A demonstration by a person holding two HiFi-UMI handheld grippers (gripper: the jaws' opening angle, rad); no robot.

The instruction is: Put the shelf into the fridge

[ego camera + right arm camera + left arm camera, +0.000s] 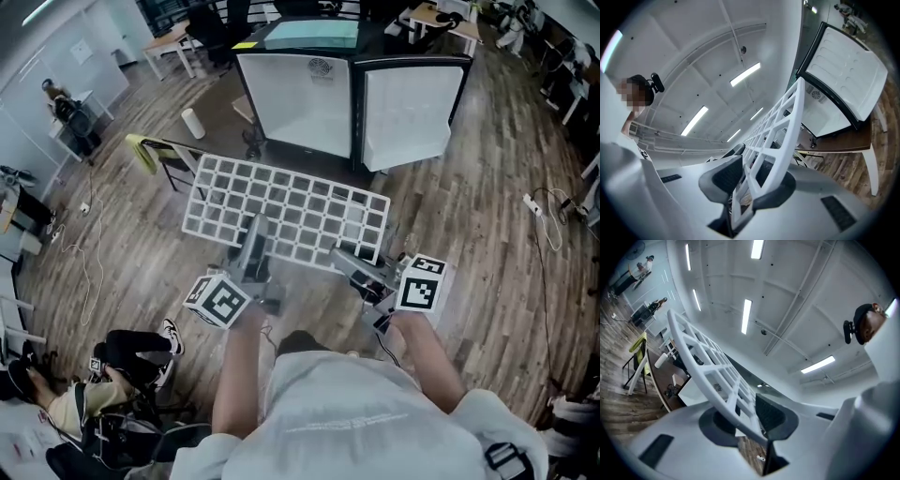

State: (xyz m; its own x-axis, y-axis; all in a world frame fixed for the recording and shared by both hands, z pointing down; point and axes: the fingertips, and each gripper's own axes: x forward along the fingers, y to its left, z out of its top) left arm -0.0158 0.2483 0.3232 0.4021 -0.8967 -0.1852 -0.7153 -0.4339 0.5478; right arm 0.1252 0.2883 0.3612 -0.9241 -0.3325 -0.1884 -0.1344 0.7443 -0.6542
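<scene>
I hold a white grid shelf (286,211) level in the air by its near edge, one gripper at each end. My left gripper (254,255) is shut on the near-left part of that edge, and the shelf (708,357) runs between its dark pads (771,416). The right gripper (362,269) is shut on the near-right part, with the shelf (787,117) clamped between its pads (723,176). Just beyond the shelf's far edge a small fridge (300,98) stands on a dark table, its white inside showing. Its door (412,108) hangs open to the right.
A chair with a yellow-green cloth (150,155) stands left of the shelf. A white cylinder (192,122) sits on the dark table (220,103). A seated person (94,384) is at lower left. Cables and a power strip (544,202) lie on the wood floor.
</scene>
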